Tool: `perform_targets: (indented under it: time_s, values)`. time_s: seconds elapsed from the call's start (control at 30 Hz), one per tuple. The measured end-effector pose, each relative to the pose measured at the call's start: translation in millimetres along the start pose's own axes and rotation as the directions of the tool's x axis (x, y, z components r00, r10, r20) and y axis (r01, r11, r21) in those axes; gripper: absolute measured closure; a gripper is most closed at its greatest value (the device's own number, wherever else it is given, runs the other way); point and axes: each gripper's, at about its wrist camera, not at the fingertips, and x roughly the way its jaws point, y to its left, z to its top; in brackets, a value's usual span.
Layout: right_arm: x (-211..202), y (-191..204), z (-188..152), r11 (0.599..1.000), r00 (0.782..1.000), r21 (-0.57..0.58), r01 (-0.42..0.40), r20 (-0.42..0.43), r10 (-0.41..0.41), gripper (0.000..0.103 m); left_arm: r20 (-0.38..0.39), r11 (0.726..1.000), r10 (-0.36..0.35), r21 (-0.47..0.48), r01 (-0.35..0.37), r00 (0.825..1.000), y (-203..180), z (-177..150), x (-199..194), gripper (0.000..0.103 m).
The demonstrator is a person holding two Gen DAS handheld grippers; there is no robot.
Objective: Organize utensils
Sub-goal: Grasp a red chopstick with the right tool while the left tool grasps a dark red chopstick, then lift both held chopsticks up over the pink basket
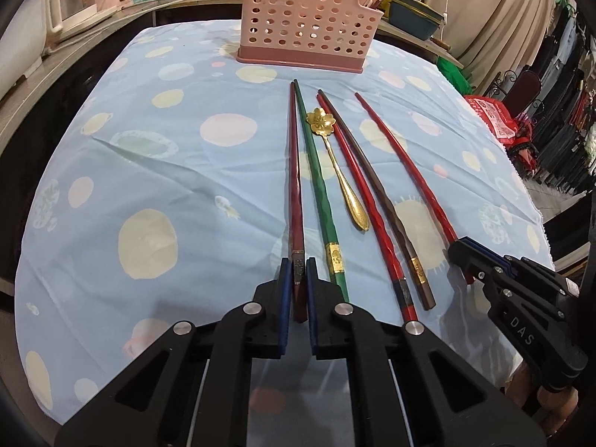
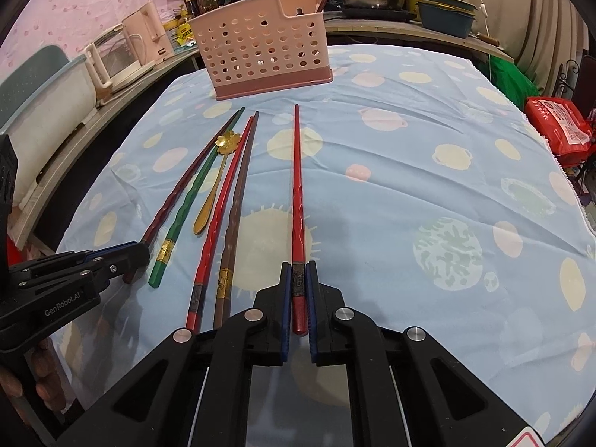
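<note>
While the left gripper (image 1: 299, 272) pinches a dark red chopstick (image 1: 295, 186) and the right gripper (image 2: 298, 275) a bright red chopstick (image 2: 298, 186), four utensils lie mid-table; the pink perforated plastic caddy (image 1: 305, 18) stands at the far edge, nearly unfilled.

Both wrist views look steeply down along their own fingers, close above the dotted tablecloth (image 1: 149, 171), toward the pink perforated caddy (image 1: 309, 18) at top centre. They share the chopstick row (image 2: 208, 216); each view catches the other gripper at its edge.
</note>
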Motion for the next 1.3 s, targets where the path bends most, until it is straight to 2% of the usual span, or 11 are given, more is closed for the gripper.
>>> perform_targets:
  time_s: [0.37, 0.73, 1.03, 1.3]
  values:
    - [-42, -7, 21, 1.000, 0.994, 0.027, -0.017, 0.110, 0.014, 0.096, 0.082, 1.000, -0.002, -0.020, 0.004, 0.997, 12, 13, -39, 0.096]
    - [-91, -20, 80, 0.998, 0.962, 0.039, -0.045, 0.270, 0.033, 0.096, 0.211, 1.000, 0.009, -0.004, -0.008, 0.977, 15, 52, -80, 0.096]
    - [-114, -19, 130, 0.999, 0.928, 0.007, -0.046, 0.370, 0.040, 0.096, 0.341, 1.000, 0.028, 0.003, -0.031, 0.940, 16, 106, -113, 0.096]
    - [-122, -18, 176, 0.997, 0.906, -0.014, -0.071, 0.417, 0.070, 0.096, 0.430, 0.999, 0.032, 0.022, -0.046, 0.902, 16, 163, -138, 0.096]
